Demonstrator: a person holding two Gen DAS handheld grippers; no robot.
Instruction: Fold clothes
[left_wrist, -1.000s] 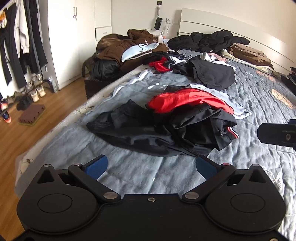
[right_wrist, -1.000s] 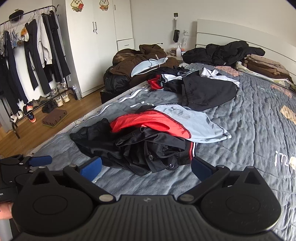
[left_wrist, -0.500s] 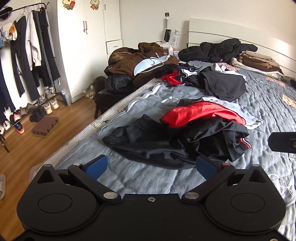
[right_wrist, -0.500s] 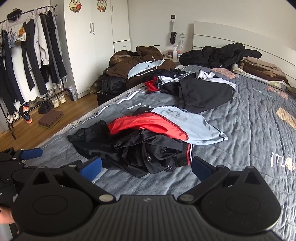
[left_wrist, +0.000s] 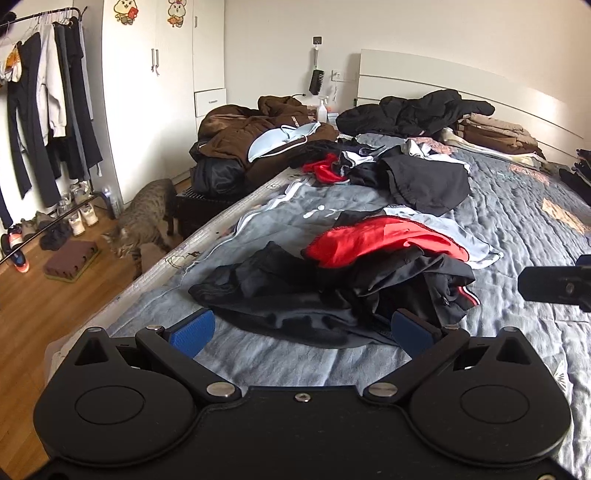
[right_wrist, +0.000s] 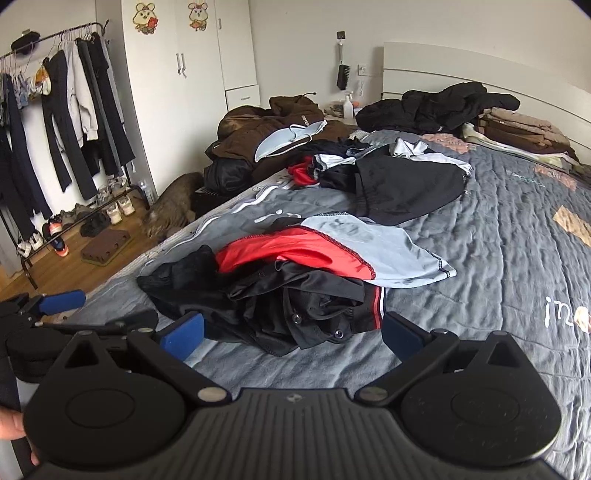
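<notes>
A heap of clothes lies on the grey bedspread (left_wrist: 517, 229) just ahead of both grippers: a crumpled black jacket (left_wrist: 332, 288) (right_wrist: 291, 302), a red garment (left_wrist: 380, 240) (right_wrist: 295, 254) on top, and a light blue shirt (right_wrist: 388, 251) behind. My left gripper (left_wrist: 301, 330) is open, its blue pads at the jacket's near edge with nothing between them. My right gripper (right_wrist: 291, 334) is also open, right in front of the jacket. The left gripper (right_wrist: 62, 301) shows at the left of the right wrist view.
More black, white and red clothes (left_wrist: 406, 173) lie farther up the bed, with a dark pile (left_wrist: 413, 110) by the headboard. Brown coats (left_wrist: 258, 136) sit on a bedside stand. A tabby cat (left_wrist: 144, 218) stands on the wooden floor beside a clothes rack (left_wrist: 44, 122) and shoes.
Both grippers have moved closer to the black jacket and the left view has swung left and up. A cat has come into view by the bed. Both stay open.
</notes>
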